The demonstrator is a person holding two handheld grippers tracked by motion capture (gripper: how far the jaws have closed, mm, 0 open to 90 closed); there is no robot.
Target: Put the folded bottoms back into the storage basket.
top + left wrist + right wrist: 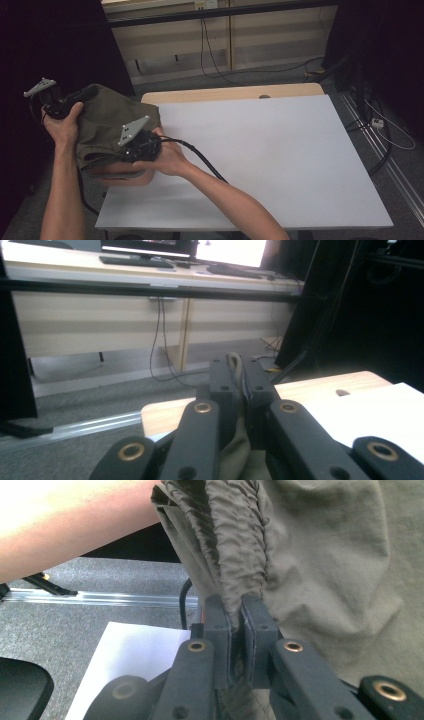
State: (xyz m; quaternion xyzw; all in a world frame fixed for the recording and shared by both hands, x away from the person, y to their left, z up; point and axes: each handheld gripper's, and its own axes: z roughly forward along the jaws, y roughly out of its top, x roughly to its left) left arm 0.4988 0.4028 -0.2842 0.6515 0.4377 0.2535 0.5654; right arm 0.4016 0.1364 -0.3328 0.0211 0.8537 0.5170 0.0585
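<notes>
Fingers: left gripper clenched on olive garment edge; right gripper clenched on gathered waistband | place: held over table left corner, partly off it | step: carrying in, likely to spread | next: lower, pull grippers apart, flatten | axis: bunched; roughly upper-left to lower-right between grips
</notes>
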